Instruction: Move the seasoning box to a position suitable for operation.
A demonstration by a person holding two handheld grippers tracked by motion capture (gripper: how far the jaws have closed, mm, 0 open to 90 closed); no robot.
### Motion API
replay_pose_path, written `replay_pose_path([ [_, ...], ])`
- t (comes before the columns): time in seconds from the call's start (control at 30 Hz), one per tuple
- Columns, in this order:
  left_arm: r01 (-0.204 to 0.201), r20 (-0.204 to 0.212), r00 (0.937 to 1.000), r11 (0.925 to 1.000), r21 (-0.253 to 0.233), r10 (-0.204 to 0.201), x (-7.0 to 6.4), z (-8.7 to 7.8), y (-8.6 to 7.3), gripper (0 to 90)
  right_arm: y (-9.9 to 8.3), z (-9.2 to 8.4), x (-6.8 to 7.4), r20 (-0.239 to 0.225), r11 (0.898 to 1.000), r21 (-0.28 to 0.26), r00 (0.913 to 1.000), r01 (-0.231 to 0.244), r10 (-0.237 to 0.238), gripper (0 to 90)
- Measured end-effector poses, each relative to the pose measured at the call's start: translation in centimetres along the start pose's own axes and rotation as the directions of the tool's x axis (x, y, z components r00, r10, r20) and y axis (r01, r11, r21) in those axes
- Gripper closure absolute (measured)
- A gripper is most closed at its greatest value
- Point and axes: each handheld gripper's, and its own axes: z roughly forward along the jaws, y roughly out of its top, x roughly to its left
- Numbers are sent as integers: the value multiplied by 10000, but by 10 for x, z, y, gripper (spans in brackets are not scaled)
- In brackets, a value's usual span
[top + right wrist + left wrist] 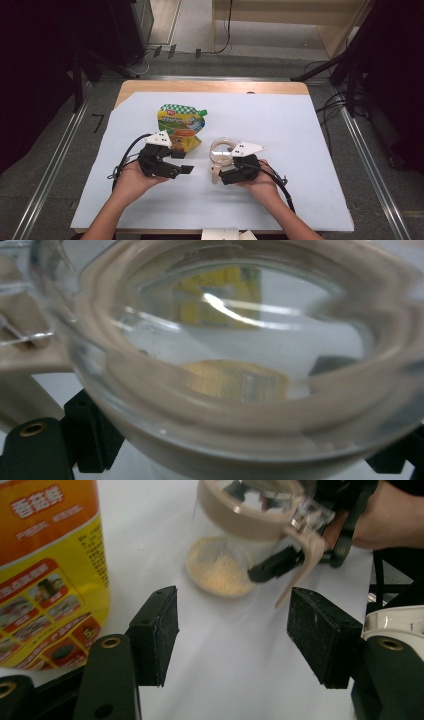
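A clear jar (222, 148) with a beige rim stands on the white sheet, with pale yellow powder (220, 572) in its bottom and a beige flip lid (305, 555) hanging off one side. My right gripper (223, 167) has its black jaws close against the jar's sides; in the right gripper view the jar (235, 355) sits between them right at the camera, and its rim covers their pads. Left of the jar, my left gripper (232, 635) is open with only bare sheet between its pads, pointing at the jar (250, 525). A yellow and green pouch (181, 125) stands just beyond it.
The white sheet (300, 150) covers most of the wooden table, with its far edge (210, 86) bare. A small white object (222, 234) lies at the near edge. Dark stands and cables crowd the floor beyond and to the right.
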Motion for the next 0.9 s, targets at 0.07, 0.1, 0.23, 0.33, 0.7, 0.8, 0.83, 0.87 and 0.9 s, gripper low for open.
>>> replay_pose_path([
  [0.07,-207,79,9998,9996,205,205,-4,4,0,381,-2,4,4,-103,9999,155,9999,17,-16,118],
  [0.1,-207,79,9998,9996,205,205,-4,4,0,382,-2,4,4,-103,9999,155,9999,17,-16,118],
  [0.23,7,359,9994,10000,11,-7,-4,8,3,409,-10,4,12,189,9990,50,9989,439,-440,116],
  [0.33,30,398,9992,10000,-46,-28,-6,11,5,413,-10,4,11,118,9992,57,9991,395,-396,114],
  [0.7,-312,360,9989,9993,205,304,-12,17,6,417,-7,-18,5,-446,9988,487,9989,-98,119,125],
  [0.8,-359,308,9989,9990,280,350,-12,17,5,419,-8,-30,3,-654,9982,567,9976,-174,211,135],
  [0.83,-359,308,9989,9990,280,350,-12,17,5,423,-8,-30,3,-654,9982,567,9976,-174,211,135],
  [0.87,-364,332,9988,9989,311,353,-12,17,5,423,-9,-34,3,-597,9979,607,9979,-226,263,139],
  [0.9,-326,370,9988,9990,308,314,-12,17,5,440,-9,-40,3,-544,9978,627,9981,-238,272,162],
])
